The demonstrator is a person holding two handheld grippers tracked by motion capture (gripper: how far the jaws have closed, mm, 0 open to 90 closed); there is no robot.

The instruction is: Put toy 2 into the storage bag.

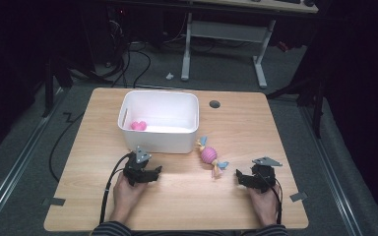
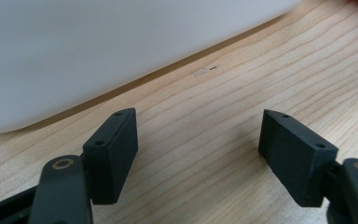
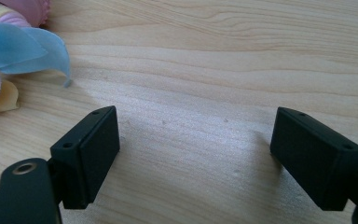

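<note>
By my read I'm partway — a pink toy (image 1: 138, 126) lies in the white bin (image 1: 158, 139), the candy-shaped toy (image 1: 209, 156) waits on the table (image 1: 187, 206), and my left gripper (image 1: 150, 173) and right gripper (image 1: 243, 177) rest spread, empty.

Left gripper (image 1: 153, 172) and right gripper (image 1: 240, 177) are resting low over the bench (image 1: 187, 206), jaws spread wide and holding nothing; both forearms are entering from the near edge.
</note>
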